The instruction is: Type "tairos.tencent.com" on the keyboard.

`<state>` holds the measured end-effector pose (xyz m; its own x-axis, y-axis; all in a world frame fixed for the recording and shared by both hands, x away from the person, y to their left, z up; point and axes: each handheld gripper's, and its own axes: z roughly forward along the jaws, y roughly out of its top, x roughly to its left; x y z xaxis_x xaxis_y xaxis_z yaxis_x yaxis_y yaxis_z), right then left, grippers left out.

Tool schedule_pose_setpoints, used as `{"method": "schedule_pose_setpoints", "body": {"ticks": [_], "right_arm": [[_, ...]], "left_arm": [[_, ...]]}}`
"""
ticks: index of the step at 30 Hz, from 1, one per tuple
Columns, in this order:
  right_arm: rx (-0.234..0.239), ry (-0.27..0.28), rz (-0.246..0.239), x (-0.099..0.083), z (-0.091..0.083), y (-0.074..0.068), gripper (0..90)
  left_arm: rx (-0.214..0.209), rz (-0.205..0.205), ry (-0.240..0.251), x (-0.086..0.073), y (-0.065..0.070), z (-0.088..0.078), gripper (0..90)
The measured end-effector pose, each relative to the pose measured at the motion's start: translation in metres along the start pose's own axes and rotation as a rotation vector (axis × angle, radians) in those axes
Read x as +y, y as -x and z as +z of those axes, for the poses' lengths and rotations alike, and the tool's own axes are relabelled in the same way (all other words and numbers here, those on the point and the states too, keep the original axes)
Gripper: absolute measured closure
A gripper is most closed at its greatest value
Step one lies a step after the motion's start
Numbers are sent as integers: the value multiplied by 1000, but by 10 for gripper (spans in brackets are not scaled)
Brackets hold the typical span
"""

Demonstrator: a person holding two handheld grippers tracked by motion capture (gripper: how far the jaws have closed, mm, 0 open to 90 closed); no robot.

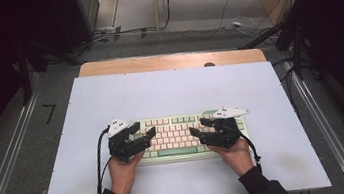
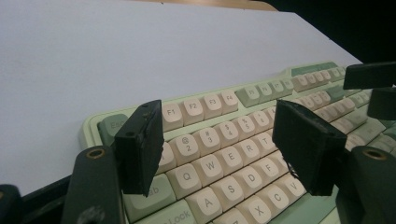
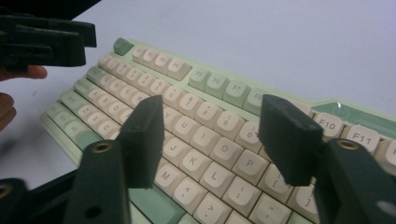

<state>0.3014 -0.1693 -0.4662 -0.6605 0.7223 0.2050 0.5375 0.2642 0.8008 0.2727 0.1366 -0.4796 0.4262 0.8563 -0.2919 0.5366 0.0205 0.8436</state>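
Both claws hover just over the keyboard [image 1: 192, 133] near the front of the white counter [image 1: 169, 90]. The left claw [image 1: 140, 133] gapes wide above the letter keys, holding nothing; the right claw [image 1: 199, 127] likewise. They seem poised for key pressing, and the next move calls for narrowing a claw and lowering one tip squarely onto a single key.

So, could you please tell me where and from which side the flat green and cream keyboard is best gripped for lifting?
Probably by its two short ends, one gripper per end. The green and cream keyboard lies flat and wide on the white table mat, too long for one jaw span. The left gripper and right gripper, both open above the keys, could come in from the sides and clamp the thin end edges.
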Motion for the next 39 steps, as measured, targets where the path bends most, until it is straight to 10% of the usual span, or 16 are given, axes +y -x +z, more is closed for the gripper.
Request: {"method": "schedule_pose_setpoints", "body": {"ticks": [10,21,39], "right_arm": [[19,26,6,1,-14,-3,331],[57,14,-67,-5,-12,-19,874],[46,-101,-104,-18,15,-24,875]], "left_arm": [[0,0,2,0,0,0,344],[0,2,-2,0,0,0,344],[1,1,-3,0,0,0,344]]}}
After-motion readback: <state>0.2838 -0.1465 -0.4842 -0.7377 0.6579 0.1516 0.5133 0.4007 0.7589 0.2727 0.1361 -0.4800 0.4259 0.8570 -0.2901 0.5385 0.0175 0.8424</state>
